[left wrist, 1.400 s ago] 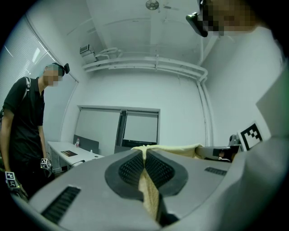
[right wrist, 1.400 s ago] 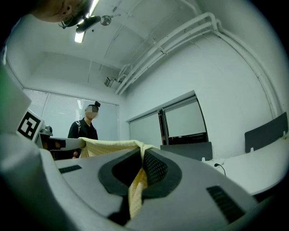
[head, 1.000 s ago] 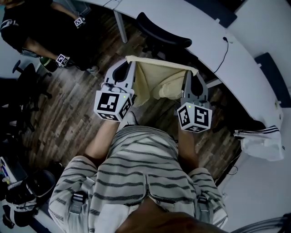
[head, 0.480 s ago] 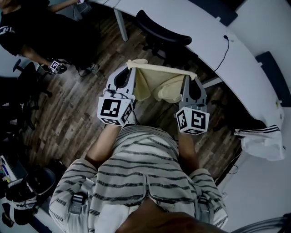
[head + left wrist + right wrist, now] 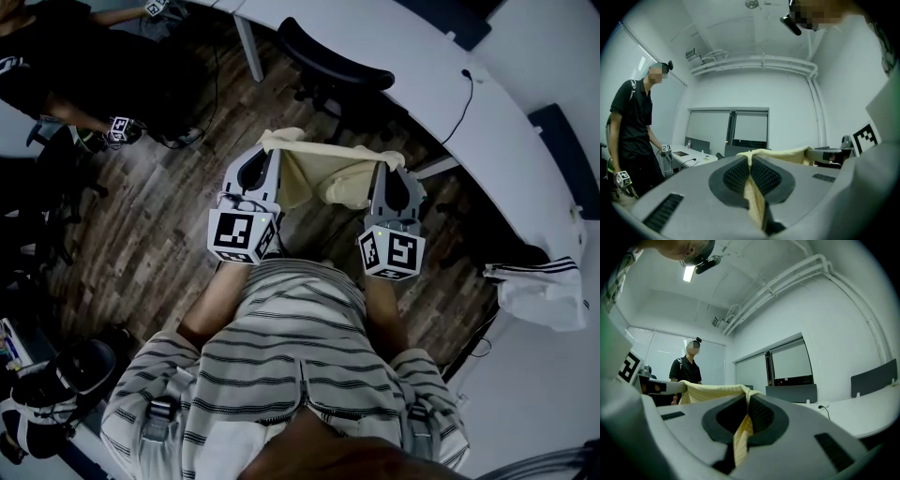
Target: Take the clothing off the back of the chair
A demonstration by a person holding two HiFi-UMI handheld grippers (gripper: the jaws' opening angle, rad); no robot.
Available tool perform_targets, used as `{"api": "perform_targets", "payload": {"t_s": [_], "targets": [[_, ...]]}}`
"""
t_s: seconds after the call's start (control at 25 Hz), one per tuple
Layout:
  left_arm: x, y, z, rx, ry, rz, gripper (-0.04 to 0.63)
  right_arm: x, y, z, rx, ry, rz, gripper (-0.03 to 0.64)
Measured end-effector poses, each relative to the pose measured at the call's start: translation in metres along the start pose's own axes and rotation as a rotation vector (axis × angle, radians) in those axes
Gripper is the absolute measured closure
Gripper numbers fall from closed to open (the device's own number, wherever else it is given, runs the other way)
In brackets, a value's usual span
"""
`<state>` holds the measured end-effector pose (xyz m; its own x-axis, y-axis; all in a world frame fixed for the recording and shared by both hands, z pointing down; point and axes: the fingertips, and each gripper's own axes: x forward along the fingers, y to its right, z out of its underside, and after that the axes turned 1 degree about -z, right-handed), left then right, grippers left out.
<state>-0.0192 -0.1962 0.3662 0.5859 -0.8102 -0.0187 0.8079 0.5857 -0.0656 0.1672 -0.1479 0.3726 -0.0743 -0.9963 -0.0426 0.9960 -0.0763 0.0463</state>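
Observation:
A pale yellow garment (image 5: 328, 173) hangs stretched between my two grippers in the head view, clear of the black chair (image 5: 333, 70) beyond it. My left gripper (image 5: 267, 150) is shut on the garment's left end, and the cloth (image 5: 752, 187) shows pinched between its dark pads. My right gripper (image 5: 389, 164) is shut on the right end, with yellow cloth (image 5: 740, 434) squeezed between its pads. The garment's top edge (image 5: 783, 153) runs taut from one gripper to the other. Both grippers point level, away from me.
A curved white desk (image 5: 450, 103) with a black cable runs behind the chair. White clothing with dark stripes (image 5: 534, 286) lies at the right. A person in black (image 5: 66, 66) stands at the upper left, near dark chairs. Wood floor lies below.
Both grippers have sunk a little with the garment still held. The person at the upper left has shifted their hands.

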Motion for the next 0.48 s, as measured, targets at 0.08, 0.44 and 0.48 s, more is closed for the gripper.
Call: {"api": "perform_targets", "payload": {"t_s": [0.08, 0.44, 0.48], "targets": [[-0.001, 0.000, 0.002, -0.002, -0.003, -0.005, 0.569, -0.001, 0.000, 0.002, 0.000, -0.002, 0.000, 0.594], [-0.004, 0.002, 0.019, 0.001, -0.021, -0.016, 0.569, -0.004, -0.002, 0.020, 0.003, -0.025, -0.007, 0.594], [-0.005, 0.002, 0.021, 0.001, -0.022, -0.016, 0.569, -0.004, -0.003, 0.021, 0.003, -0.028, -0.009, 0.594]]}}
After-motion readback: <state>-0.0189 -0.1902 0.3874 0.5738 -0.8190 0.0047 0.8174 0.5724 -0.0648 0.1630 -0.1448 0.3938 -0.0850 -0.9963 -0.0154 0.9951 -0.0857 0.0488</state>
